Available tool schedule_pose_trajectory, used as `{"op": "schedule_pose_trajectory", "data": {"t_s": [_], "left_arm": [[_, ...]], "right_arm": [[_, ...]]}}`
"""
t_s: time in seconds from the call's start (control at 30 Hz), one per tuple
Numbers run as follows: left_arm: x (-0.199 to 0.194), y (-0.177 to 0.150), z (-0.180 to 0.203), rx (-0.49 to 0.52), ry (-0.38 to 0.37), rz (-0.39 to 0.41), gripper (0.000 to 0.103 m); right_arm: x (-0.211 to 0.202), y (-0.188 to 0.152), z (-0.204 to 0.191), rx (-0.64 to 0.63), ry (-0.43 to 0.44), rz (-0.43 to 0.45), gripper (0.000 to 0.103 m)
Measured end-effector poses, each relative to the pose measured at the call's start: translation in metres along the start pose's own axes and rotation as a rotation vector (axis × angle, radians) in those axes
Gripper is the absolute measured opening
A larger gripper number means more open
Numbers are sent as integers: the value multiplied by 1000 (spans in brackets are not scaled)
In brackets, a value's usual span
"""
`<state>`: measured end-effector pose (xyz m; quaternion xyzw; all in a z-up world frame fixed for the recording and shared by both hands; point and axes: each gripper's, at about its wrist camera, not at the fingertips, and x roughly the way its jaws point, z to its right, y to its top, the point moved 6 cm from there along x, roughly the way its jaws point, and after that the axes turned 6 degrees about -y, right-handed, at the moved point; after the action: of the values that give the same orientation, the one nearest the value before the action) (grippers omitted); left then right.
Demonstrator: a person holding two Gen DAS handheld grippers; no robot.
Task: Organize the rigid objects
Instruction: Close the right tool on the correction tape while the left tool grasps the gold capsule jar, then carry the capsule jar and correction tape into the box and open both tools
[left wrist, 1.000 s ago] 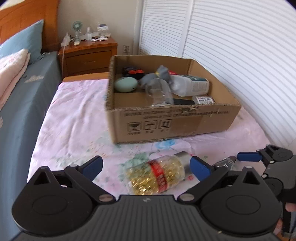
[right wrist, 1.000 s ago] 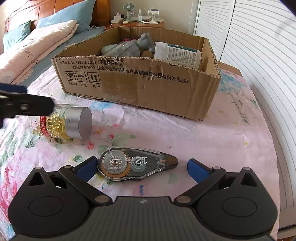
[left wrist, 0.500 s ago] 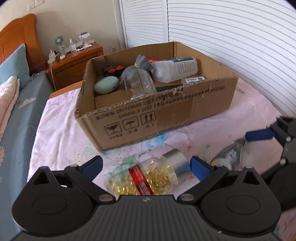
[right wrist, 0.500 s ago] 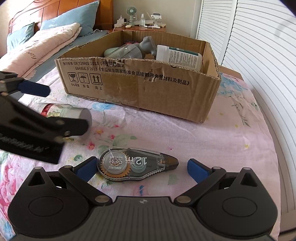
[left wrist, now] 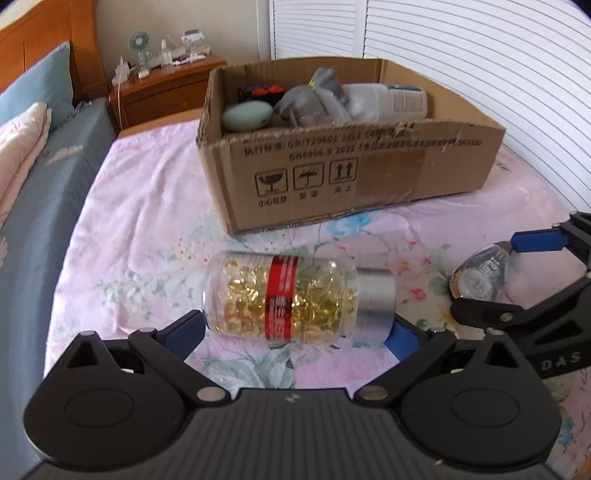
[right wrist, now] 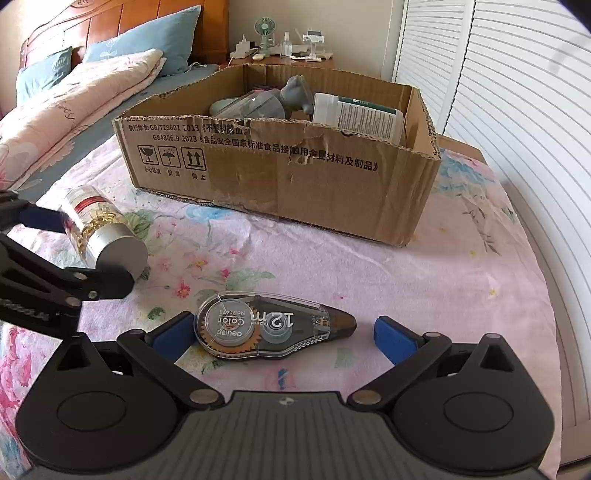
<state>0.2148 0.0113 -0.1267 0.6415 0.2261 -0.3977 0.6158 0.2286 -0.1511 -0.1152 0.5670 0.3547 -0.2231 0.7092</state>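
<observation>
Left gripper (left wrist: 295,334): spread wide around clear capsule bottle with silver cap (left wrist: 295,295), before brown cardboard box (left wrist: 354,173).
Right gripper (right wrist: 282,332): likewise wide, straddling clear correction-tape dispenser (right wrist: 269,328).
Risk: round bottle may roll off the pads.

A wooden nightstand (left wrist: 166,86) carries a small fan (left wrist: 138,46). Blue pillows (right wrist: 136,50) lean against the headboard (right wrist: 122,22). White louvered doors (left wrist: 461,55) stand behind.

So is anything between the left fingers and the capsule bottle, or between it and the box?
Nothing visible. The capsule bottle lies on its side between the open left gripper fingers. Only bare bedspread lies between it and the cardboard box, whose near wall it must clear.
</observation>
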Motion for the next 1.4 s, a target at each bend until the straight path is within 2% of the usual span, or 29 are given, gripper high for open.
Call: {"op": "schedule_pose_trajectory", "data": {"t_s": [0.23,0.53,0.8,0.97,1.07,1.4], "left_arm": [[3,2,0,40,-13,27,100],[1,9,-1,27,-14,61,100],[1,11,-2,20,-45,59,97],[-2,13,-3,17,-63,69,96],[-3,14,-3,18,-80,62,93],[-12,16,-6,18,-127,16,93]], "right_arm": [[-1,-3,0,-3,6,32,103],[-4,-5,-1,10,-7,40,103],[-3,-1,-8,-7,7,40,103],[-4,1,-13,-14,15,44,98],[-7,2,-14,-14,15,43,93],[-10,4,-17,-23,17,4,93]]}}
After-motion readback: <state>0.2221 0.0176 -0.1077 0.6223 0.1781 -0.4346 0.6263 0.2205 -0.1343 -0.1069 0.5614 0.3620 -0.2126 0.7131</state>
